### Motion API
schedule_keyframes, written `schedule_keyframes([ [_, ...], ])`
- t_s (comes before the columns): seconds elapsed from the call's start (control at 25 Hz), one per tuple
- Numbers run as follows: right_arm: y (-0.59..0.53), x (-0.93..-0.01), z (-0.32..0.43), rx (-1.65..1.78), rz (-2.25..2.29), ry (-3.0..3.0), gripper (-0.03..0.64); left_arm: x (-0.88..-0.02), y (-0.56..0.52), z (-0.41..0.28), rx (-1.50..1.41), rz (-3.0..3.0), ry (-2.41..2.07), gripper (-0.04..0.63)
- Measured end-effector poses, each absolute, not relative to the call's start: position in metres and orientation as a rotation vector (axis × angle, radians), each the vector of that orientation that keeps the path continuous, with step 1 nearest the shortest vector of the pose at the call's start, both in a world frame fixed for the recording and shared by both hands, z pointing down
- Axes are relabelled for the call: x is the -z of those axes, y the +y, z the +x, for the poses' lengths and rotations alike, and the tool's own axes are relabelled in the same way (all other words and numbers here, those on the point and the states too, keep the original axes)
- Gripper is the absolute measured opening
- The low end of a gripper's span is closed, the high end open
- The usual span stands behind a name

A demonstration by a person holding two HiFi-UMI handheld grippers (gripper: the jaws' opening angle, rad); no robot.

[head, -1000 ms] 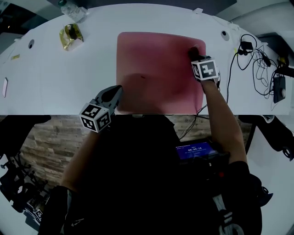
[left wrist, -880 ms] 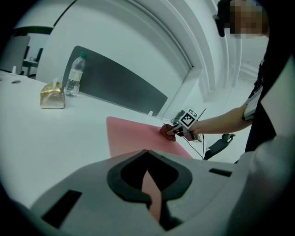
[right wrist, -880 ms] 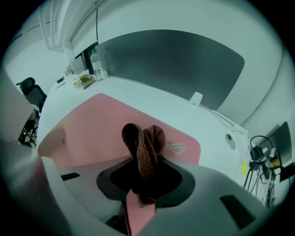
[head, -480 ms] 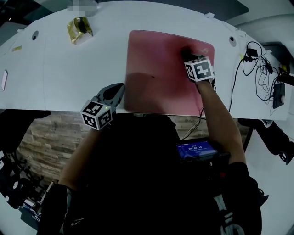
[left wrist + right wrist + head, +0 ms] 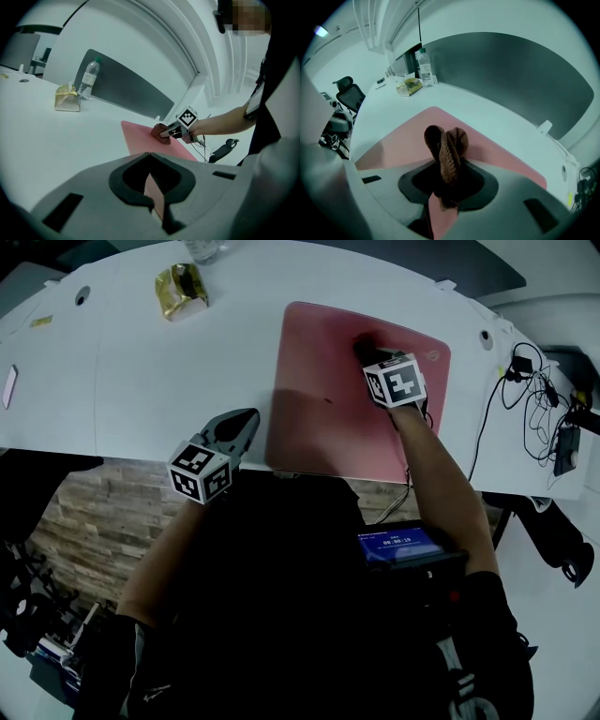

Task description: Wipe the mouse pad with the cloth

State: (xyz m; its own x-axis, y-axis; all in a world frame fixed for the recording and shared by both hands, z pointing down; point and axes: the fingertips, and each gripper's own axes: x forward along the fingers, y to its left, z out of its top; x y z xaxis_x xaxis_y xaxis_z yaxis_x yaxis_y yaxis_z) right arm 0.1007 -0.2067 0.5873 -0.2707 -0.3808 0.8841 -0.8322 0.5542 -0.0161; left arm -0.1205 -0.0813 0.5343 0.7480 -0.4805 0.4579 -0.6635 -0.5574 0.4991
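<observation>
Right gripper [image 5: 367,352] has its jaws clamped on a bunched brown knitted cloth [image 5: 446,147]. It presses the cloth onto the far right part of the pink rectangular mouse pad [image 5: 319,418], which lies on the white table [image 5: 141,381]. Left gripper [image 5: 244,423] is at the table's near edge, just left of the pad, jaws together with nothing between them. A crumpled gold foil packet [image 5: 183,289] sits well apart, far left.
</observation>
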Motion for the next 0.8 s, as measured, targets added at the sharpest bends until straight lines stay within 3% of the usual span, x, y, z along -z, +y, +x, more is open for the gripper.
schedule_keyframes([
  [0.8, -0.233, -0.586, -0.016, -0.590, 0.880, -1.967, 0.120, -0.537, -0.095, -0.188, -0.319, 2.238, -0.931, 0.009],
])
